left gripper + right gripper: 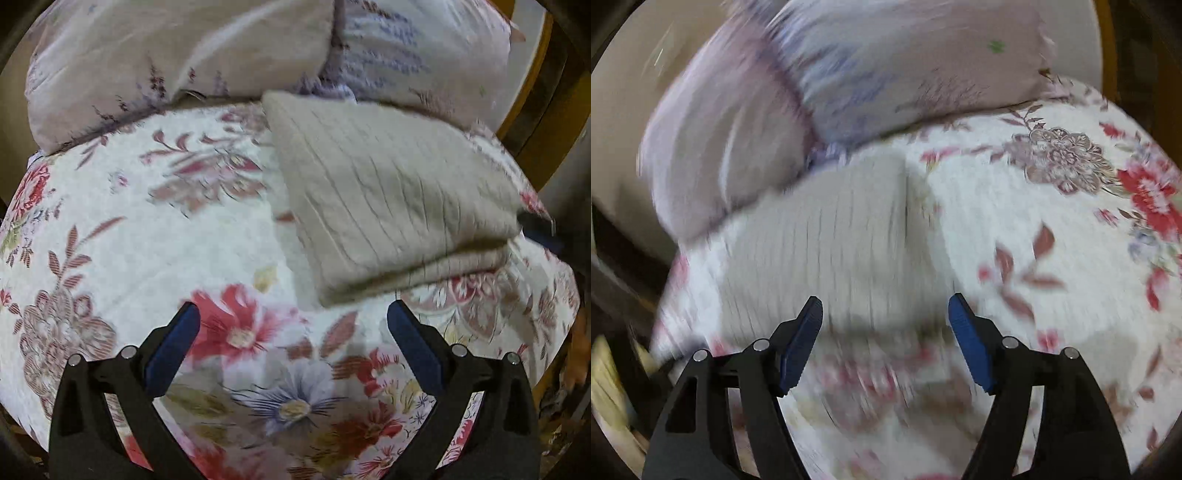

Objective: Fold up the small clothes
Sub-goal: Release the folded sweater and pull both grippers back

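A beige ribbed knit garment (388, 199) lies folded in a thick rectangle on the floral bedspread (147, 240), right of centre in the left wrist view. My left gripper (293, 317) is open and empty, just in front of the garment's near edge. In the right wrist view the garment (827, 251) is blurred, lying ahead and slightly left. My right gripper (884, 310) is open and empty, close above the garment's near edge. A dark tip of the right gripper (539, 225) shows at the garment's right side.
Two pale lilac printed pillows (177, 59) lie at the head of the bed behind the garment, also in the right wrist view (886, 74). A wooden bed frame (532, 110) and the bed's edge run along the right.
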Action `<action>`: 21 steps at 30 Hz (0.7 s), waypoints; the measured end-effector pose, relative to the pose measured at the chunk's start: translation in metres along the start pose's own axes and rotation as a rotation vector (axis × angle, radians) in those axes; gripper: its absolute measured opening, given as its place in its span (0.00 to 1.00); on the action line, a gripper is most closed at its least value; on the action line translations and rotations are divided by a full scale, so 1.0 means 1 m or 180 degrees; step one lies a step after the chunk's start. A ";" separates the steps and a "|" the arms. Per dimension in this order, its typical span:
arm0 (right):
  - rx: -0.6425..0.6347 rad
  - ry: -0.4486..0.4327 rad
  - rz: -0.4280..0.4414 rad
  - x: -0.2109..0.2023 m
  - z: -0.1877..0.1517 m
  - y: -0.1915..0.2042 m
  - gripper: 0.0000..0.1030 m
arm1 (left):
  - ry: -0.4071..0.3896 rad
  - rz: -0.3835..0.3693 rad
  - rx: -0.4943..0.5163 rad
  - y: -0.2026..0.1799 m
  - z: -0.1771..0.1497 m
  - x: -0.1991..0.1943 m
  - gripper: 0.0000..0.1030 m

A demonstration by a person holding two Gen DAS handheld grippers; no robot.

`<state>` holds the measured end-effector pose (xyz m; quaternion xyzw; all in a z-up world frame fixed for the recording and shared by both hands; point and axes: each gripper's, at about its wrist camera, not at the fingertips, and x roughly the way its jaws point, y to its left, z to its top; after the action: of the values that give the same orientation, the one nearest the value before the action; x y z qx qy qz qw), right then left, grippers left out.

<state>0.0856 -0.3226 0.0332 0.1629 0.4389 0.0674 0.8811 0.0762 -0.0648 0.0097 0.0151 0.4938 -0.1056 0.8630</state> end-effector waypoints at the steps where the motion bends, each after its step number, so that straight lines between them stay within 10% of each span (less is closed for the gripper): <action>1: -0.0124 0.0063 -0.0107 -0.001 -0.014 -0.001 0.70 | 0.0045 0.0035 0.0016 -0.004 -0.002 0.005 0.98; 10: -0.0611 0.0349 -0.0727 0.027 -0.058 0.020 0.99 | 0.0211 0.0285 -0.0023 -0.016 -0.011 0.018 0.98; 21: -0.0528 0.0173 -0.0824 0.026 -0.065 0.018 0.99 | 0.0152 0.0339 -0.0050 -0.016 -0.022 0.011 0.98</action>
<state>0.0503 -0.2845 -0.0161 0.0298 0.4728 -0.0063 0.8806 0.0598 -0.0790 -0.0103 0.0371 0.5136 -0.0552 0.8554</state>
